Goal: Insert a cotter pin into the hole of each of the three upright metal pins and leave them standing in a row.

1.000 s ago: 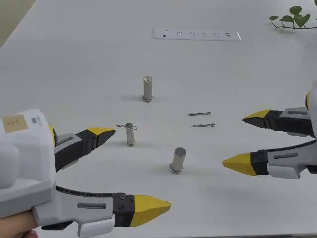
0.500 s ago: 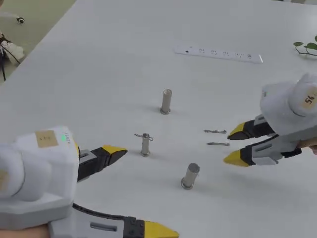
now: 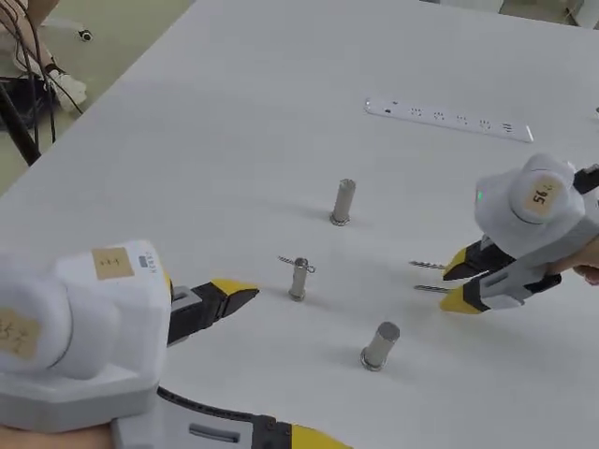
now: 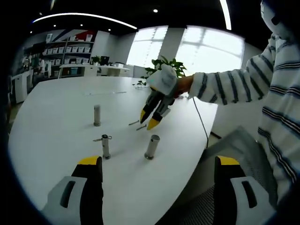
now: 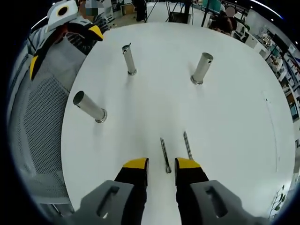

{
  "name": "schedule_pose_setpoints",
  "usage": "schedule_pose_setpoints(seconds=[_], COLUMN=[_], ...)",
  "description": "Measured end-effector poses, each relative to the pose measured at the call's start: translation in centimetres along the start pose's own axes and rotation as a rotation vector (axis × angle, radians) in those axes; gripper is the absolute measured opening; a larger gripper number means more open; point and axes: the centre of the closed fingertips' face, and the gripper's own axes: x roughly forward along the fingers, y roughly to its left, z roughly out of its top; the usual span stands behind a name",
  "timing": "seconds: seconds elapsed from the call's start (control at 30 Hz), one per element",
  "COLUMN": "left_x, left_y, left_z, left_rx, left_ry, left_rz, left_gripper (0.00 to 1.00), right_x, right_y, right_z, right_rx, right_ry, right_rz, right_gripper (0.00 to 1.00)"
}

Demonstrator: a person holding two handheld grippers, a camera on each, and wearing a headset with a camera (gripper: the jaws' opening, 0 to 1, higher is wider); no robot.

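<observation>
Three metal pins stand upright on the white table (image 3: 234, 140): a far pin (image 3: 343, 202), a middle pin (image 3: 299, 279) with a cotter pin through its top, and a near pin (image 3: 380, 345). Two loose cotter pins (image 3: 428, 266) lie side by side to their right. My right gripper (image 3: 451, 286) is down at them, open by a narrow gap. One cotter pin (image 5: 165, 155) lies between its fingertips (image 5: 136, 165) and the other cotter pin (image 5: 187, 144) lies just outside. My left gripper (image 3: 285, 365) hovers wide open at the near left, with nothing in it.
A white power strip (image 3: 449, 120) lies at the back of the table. The table's left edge (image 3: 112, 112) drops to the floor. A striped sleeve (image 4: 234, 84) reaches in behind the right gripper (image 4: 150, 119).
The head camera has shifted. My right gripper has moved left and down to the loose cotter pins and narrowed its jaws. The left gripper has stayed near the front left.
</observation>
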Motion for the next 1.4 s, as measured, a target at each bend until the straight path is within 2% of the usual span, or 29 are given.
schedule_pose_setpoints(seconds=[0.2,0.57,0.63,0.77,0.83,1.1,1.17,1.23,1.3,1.4], left_x=[-0.3,-0.3,-0.2,-0.2,-0.1,0.5,0.7,0.9,1.1,1.6], left_y=[0.5,0.6,0.6,0.6,0.5,0.1,0.1,0.0,0.0,0.0], left_z=[0.0,-0.1,0.0,0.2,0.3,0.9,1.1,1.5,1.8,1.9], left_rx=[-0.001,-0.001,0.005,0.011,0.021,0.039,0.052,0.058,0.057,0.078], left_ry=[0.003,0.015,0.005,-0.001,0.002,-0.003,-0.011,-0.021,-0.024,-0.008], left_rz=[0.014,0.014,0.015,0.012,0.006,-0.019,-0.025,-0.030,-0.040,-0.052], left_gripper=[0.99,0.98,0.98,0.97,0.96,0.95,0.95,0.94,0.94,0.94], right_x=[0.3,0.3,0.3,0.3,0.4,0.3,0.2,-0.2,-0.8,-1.8], right_y=[0.0,-0.2,-0.1,0.3,-0.1,0.1,-0.2,-0.2,-0.3,-0.2], right_z=[-0.2,-0.1,-0.2,-0.2,-0.1,0.0,-0.1,0.2,0.6,0.9], right_rx=[-0.015,-0.019,-0.017,-0.068,-0.063,-0.053,-0.009,-0.015,0.013,0.023], right_ry=[0.013,0.005,0.002,-0.017,-0.030,-0.035,-0.029,-0.055,-0.089,-0.115], right_rz=[0.014,0.009,0.006,0.004,-0.026,-0.060,-0.094,-0.111,-0.129,-0.158], right_gripper=[0.09,0.06,0.05,0.01,0.00,0.00,0.00,0.00,0.00,0.00])
